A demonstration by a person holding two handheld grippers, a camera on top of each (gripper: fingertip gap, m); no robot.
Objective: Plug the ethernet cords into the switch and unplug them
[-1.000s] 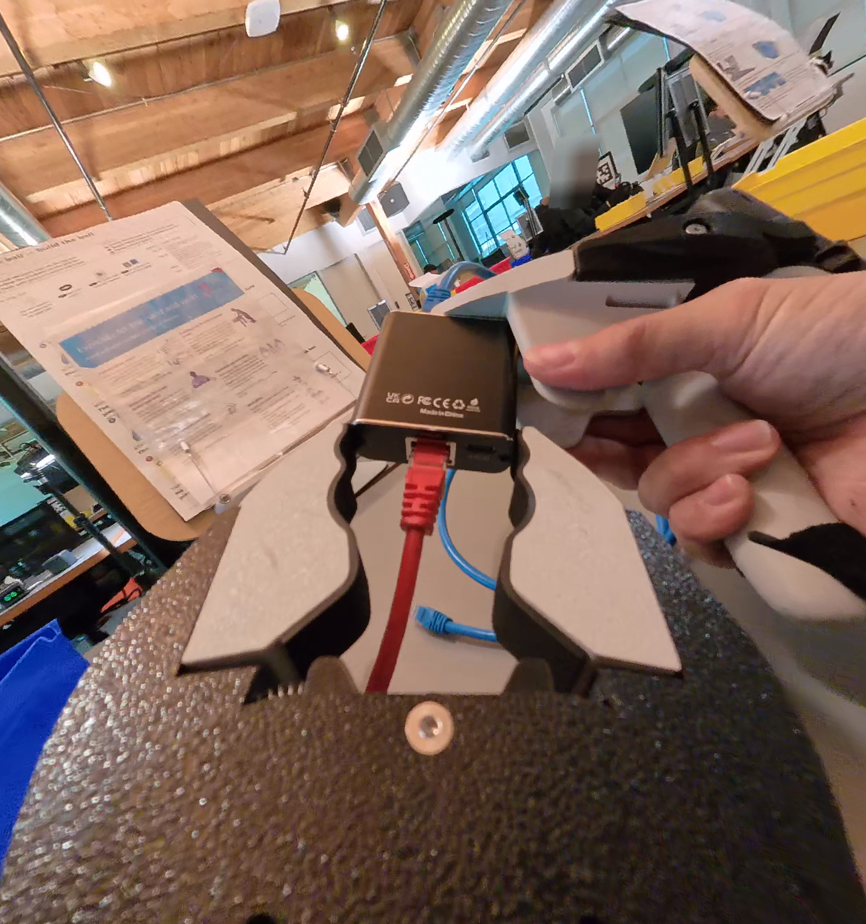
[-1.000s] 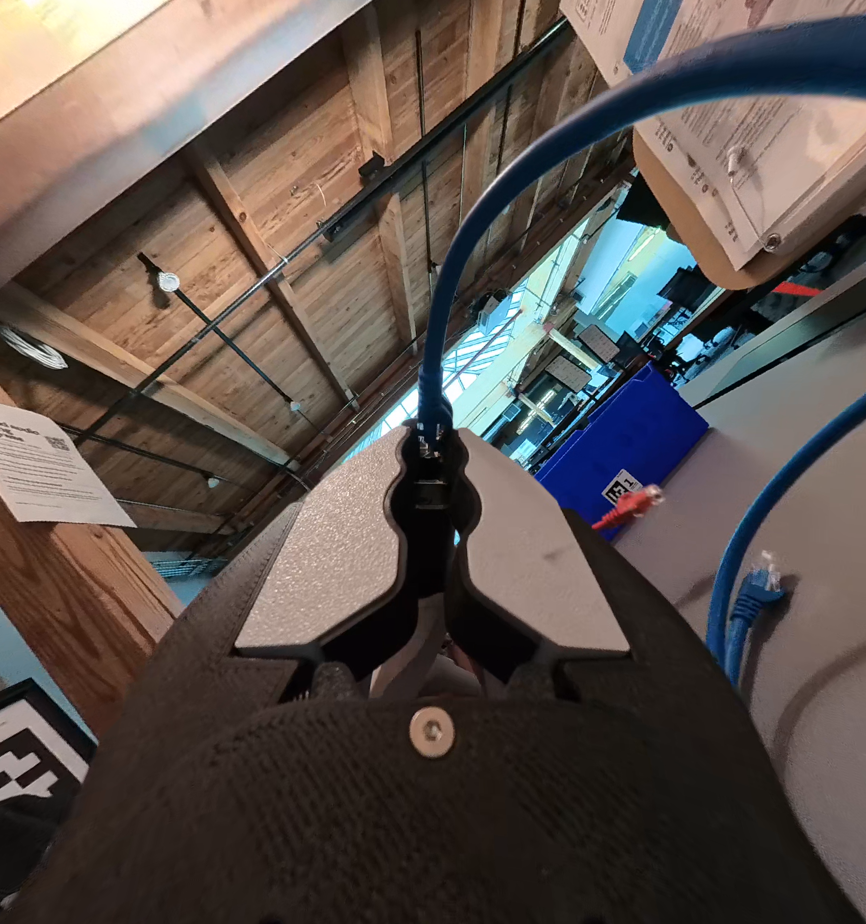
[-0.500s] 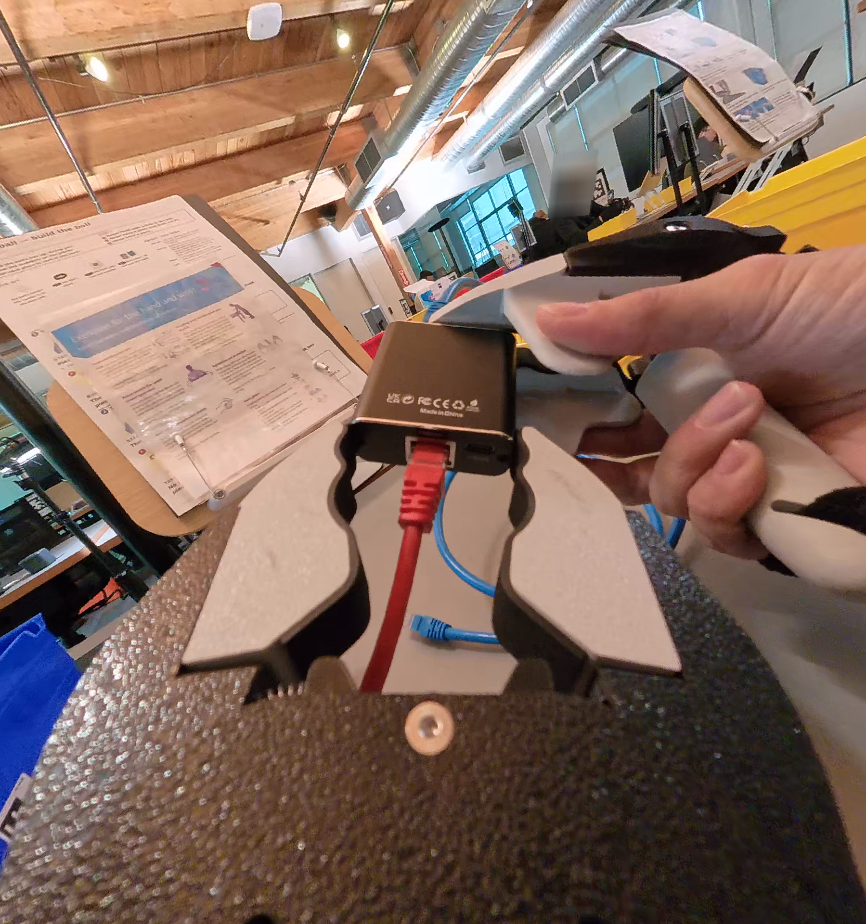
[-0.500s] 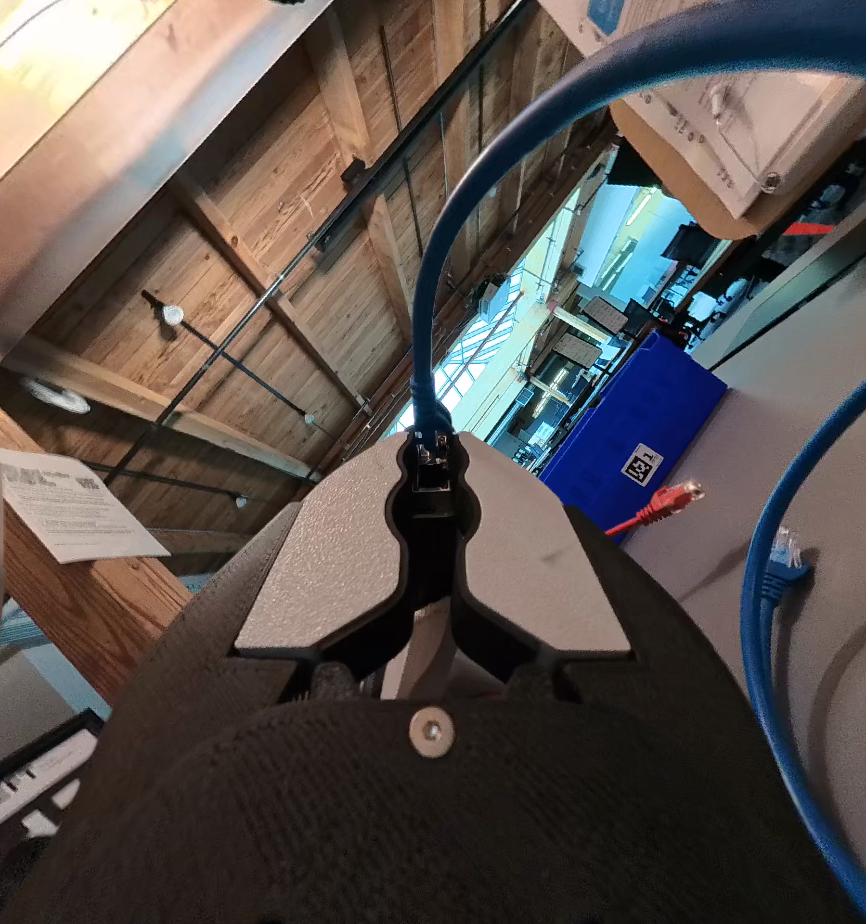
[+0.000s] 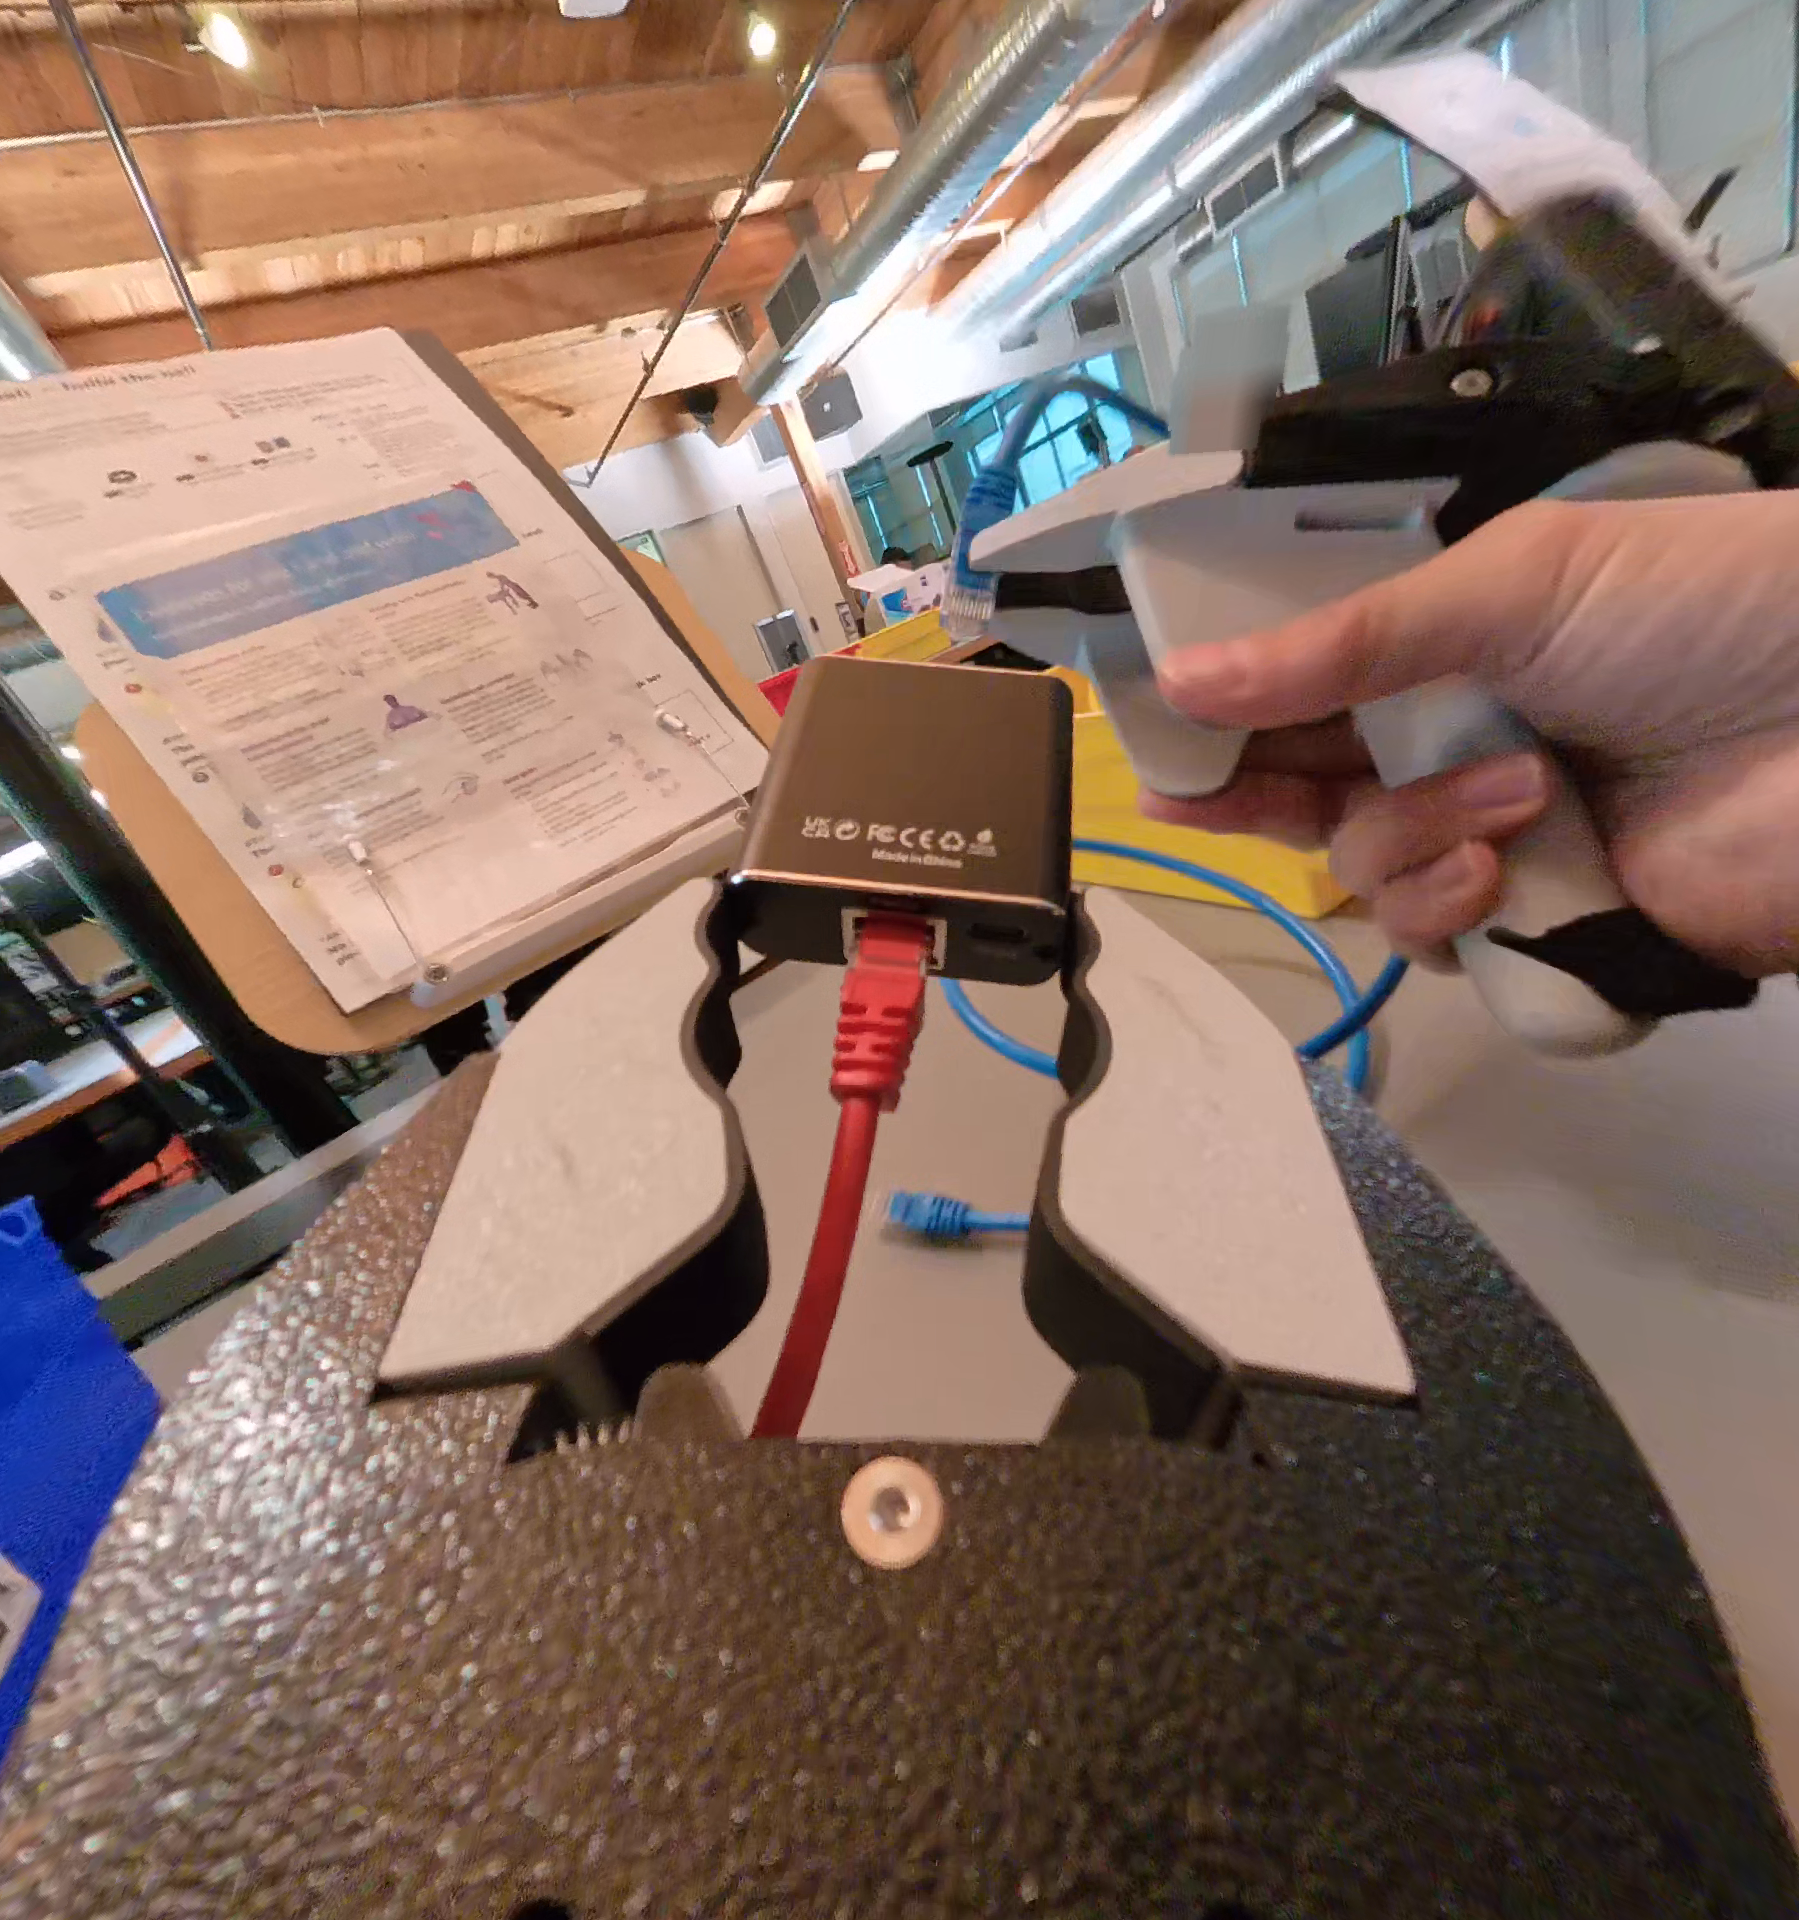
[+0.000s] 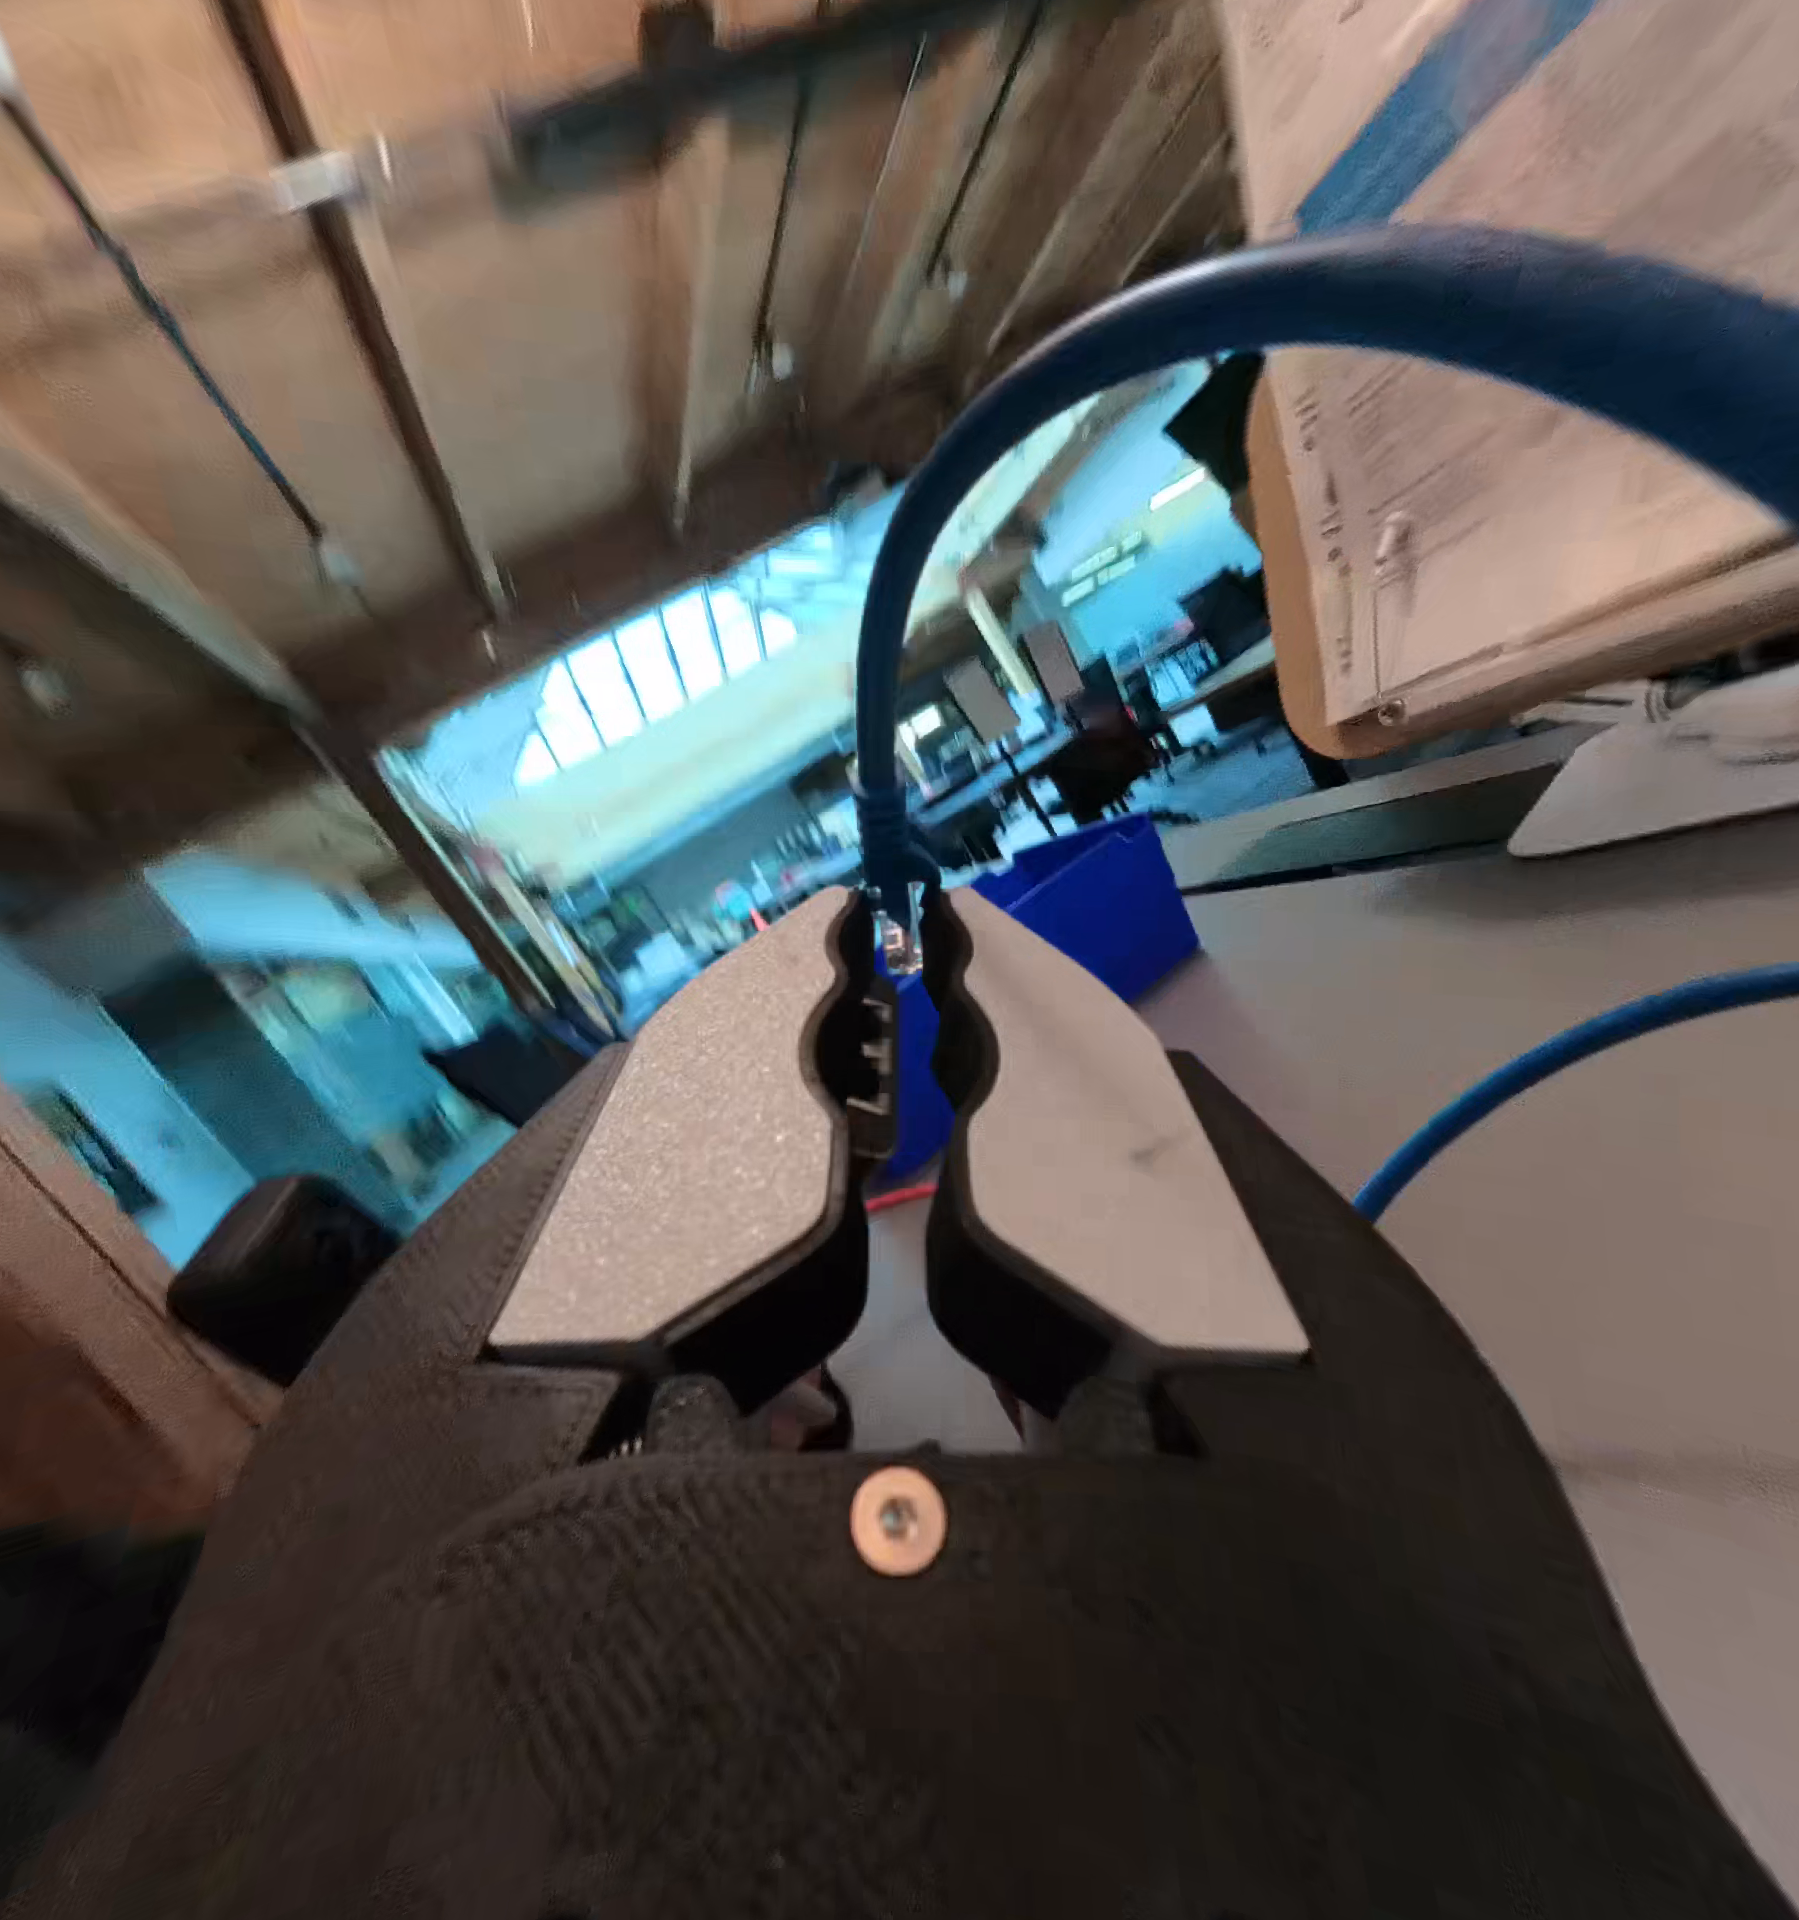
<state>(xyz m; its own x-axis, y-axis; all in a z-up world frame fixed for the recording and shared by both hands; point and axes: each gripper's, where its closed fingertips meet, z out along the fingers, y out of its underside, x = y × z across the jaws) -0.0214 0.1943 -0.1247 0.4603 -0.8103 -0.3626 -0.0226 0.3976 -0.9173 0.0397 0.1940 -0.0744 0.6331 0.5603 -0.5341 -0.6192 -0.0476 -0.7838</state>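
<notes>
In the left wrist view my left gripper [image 5: 900,920] is shut on a small black switch [image 5: 916,779] and holds it above the grey table [image 5: 1560,1278]. A red ethernet cord [image 5: 874,1029] is plugged into the switch's near port and runs back between my fingers. My right gripper [image 5: 988,587], held by a hand [image 5: 1653,707], is above and just right of the switch, shut on the blue cord's plug [image 5: 973,582], which hangs free of the switch. In the right wrist view the right gripper [image 6: 897,920] pinches that plug [image 6: 897,925]. The blue cord [image 6: 1497,301] arcs overhead.
The blue cord's other plug [image 5: 926,1216] lies on the table under the switch. A slanted board with a laminated sheet [image 5: 355,644] stands at left. A blue bin [image 5: 22,1455] is at the near left and a yellow bin [image 5: 1186,831] is behind the switch.
My right gripper has lifted up and away from the back of the switch with the blue plug, which now shows clear above it. The left gripper still holds the switch.
</notes>
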